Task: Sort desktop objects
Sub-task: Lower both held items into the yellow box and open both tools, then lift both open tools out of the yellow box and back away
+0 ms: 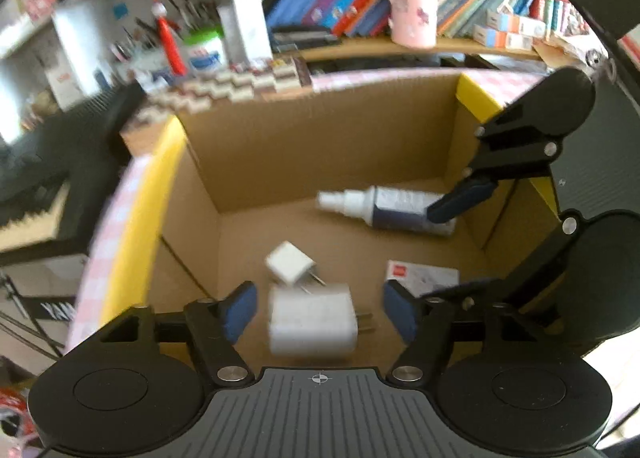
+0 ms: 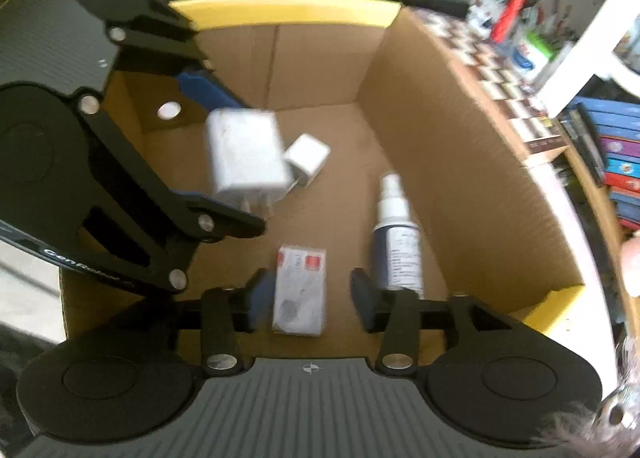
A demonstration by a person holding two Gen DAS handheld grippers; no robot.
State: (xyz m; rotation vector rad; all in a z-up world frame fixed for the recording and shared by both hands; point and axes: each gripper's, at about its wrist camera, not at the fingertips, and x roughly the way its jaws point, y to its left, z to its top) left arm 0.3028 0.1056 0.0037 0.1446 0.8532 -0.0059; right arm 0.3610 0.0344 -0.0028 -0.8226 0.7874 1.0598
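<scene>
Drop step: left gripper [image 1: 316, 310] and right gripper [image 2: 306, 304] both spread, holding nothing, over the box [image 1: 320, 129]; charger [image 1: 310, 324] blurred between left pads; next, lift clear for another item.

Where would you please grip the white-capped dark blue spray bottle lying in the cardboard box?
Grip the white-capped dark blue spray bottle across its labelled body, coming from above. It lies flat on the cardboard box floor, with clear floor either side; the cap end is narrower.

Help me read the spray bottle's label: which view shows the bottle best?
Right wrist view: the spray bottle lies full length, nearly unobstructed. In the left wrist view the bottle is farther off, with the right gripper's fingertip covering its base.
</scene>
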